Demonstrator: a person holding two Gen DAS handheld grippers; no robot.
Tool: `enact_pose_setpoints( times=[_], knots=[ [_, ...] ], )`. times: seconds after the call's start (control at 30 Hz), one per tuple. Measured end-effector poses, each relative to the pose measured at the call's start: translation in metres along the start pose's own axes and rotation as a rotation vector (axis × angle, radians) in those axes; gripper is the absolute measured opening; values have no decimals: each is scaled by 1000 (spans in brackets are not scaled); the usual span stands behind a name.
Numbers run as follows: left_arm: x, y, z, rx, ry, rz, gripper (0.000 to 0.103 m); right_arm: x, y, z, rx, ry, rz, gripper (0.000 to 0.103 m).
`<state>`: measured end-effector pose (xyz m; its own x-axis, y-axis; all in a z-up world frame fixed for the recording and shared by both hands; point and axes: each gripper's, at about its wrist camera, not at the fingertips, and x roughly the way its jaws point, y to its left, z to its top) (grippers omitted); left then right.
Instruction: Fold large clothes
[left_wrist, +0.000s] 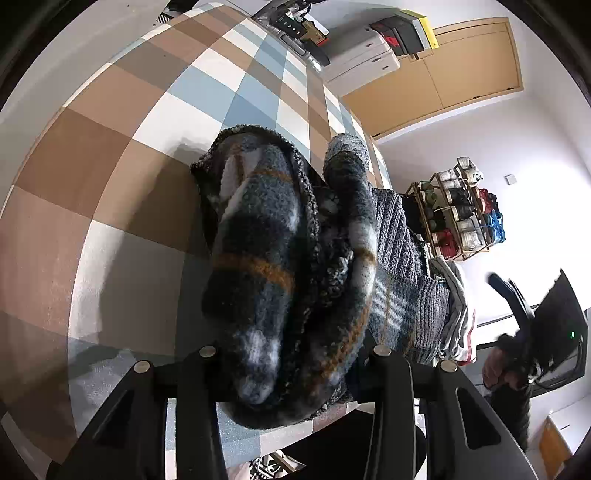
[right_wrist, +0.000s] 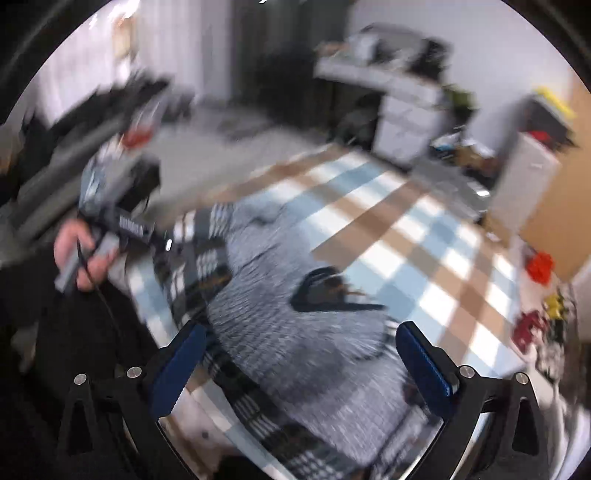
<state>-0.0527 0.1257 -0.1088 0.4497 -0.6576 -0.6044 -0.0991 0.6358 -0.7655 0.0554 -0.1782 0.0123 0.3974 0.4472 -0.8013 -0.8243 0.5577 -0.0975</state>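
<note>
Left tool (left_wrist: 288, 373), nearest the lens: jaws clamped on a thick bunch of the garment (left_wrist: 273, 266), a dark plaid fleece with orange stripes. The wad fills the gap between the fingers and spills toward 12 o'clock. Likely reason for the hold: it pins a gathered edge so a fold can be carried or laid without the layers slipping.

Beyond the bunch, the garment's ribbed grey lining runs off toward 3 o'clock and lies on the worktop (left_wrist: 122, 155), which wears a tan, blue and white check cloth. Most of the cloth at 9 to 12 o'clock is bare, so there is room to lay a fold.

Right tool (right_wrist: 301, 365): jaws wide apart, nothing between the blue pads (right_wrist: 181, 369). The view is heavily blurred. Below and beyond it the garment spreads grey side up across the worktop, with a dark neck opening (right_wrist: 332, 295) near the middle. An open tool above the spread suggests it is free to take a new hold.

At 9 o'clock in the right view, a hand (right_wrist: 77, 254) holds the left tool at the garment's edge.

Far: a shelf of shoes (left_wrist: 458, 210), drawers (left_wrist: 362, 59), a wooden door (left_wrist: 461, 77).
</note>
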Motion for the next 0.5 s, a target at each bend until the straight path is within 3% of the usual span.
enact_pose_setpoints(
  times=[0.07, 0.17, 0.27, 0.33, 0.4, 0.5],
  knots=[
    [0, -1, 0, 6, 0, 1, 34, 33, 0, 12, -24, 90, 72, 101],
    [-2, 2, 0, -6, 7, -17, 34, 66, 1, 11, -60, 186, 120, 88],
    [-3, 6, 1, -20, 15, -37, 34, 95, 2, 3, -75, 323, 184, 53],
    [-3, 7, 1, -17, 19, -37, 34, 95, 5, 0, -90, 344, 209, 42],
    [-3, 6, 2, -10, 22, -36, 34, 90, 12, -1, -144, 346, 205, 16],
    [-3, 7, 3, -15, 25, -41, 34, 81, 20, -5, -168, 364, 140, 7]
  ],
)
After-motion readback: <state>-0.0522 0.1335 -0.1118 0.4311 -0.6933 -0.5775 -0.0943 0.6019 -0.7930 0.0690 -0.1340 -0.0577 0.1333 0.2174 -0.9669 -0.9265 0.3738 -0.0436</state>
